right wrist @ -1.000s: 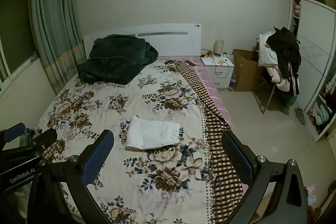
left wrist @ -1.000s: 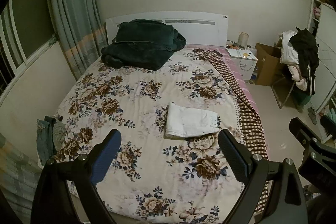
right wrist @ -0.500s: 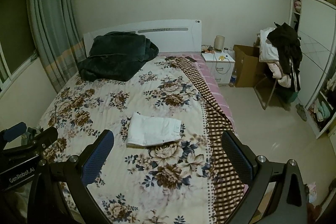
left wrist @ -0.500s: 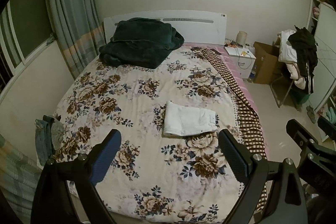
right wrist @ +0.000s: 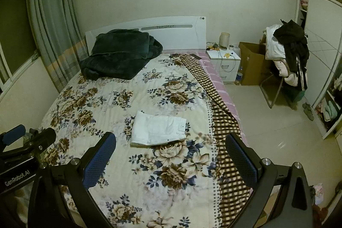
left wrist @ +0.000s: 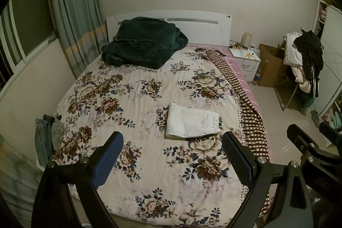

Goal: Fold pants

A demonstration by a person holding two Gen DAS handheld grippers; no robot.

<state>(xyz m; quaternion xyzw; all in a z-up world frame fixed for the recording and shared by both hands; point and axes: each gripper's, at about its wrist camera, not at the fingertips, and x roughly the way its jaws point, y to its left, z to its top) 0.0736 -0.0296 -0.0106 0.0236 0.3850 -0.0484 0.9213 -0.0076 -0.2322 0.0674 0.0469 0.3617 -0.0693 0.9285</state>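
White pants (left wrist: 192,122) lie folded in a flat rectangle on the floral bedspread (left wrist: 136,99), right of the bed's middle; they also show in the right wrist view (right wrist: 157,128). My left gripper (left wrist: 172,155) is open and empty, held above the foot of the bed, well short of the pants. My right gripper (right wrist: 170,155) is open and empty, also back from the pants. Each gripper shows at the edge of the other's view.
A dark green blanket (left wrist: 143,44) is heaped at the headboard. A brown checked cloth (left wrist: 243,104) hangs along the bed's right side. A white nightstand (left wrist: 245,63), cardboard box (left wrist: 270,65) and clothes-laden chair (left wrist: 303,65) stand right. Jeans (left wrist: 46,138) hang at the bed's left edge.
Both grippers have drawn back and up from the bed a little, so the view has shifted slightly. The folded pants have not moved. Both grippers stay open.
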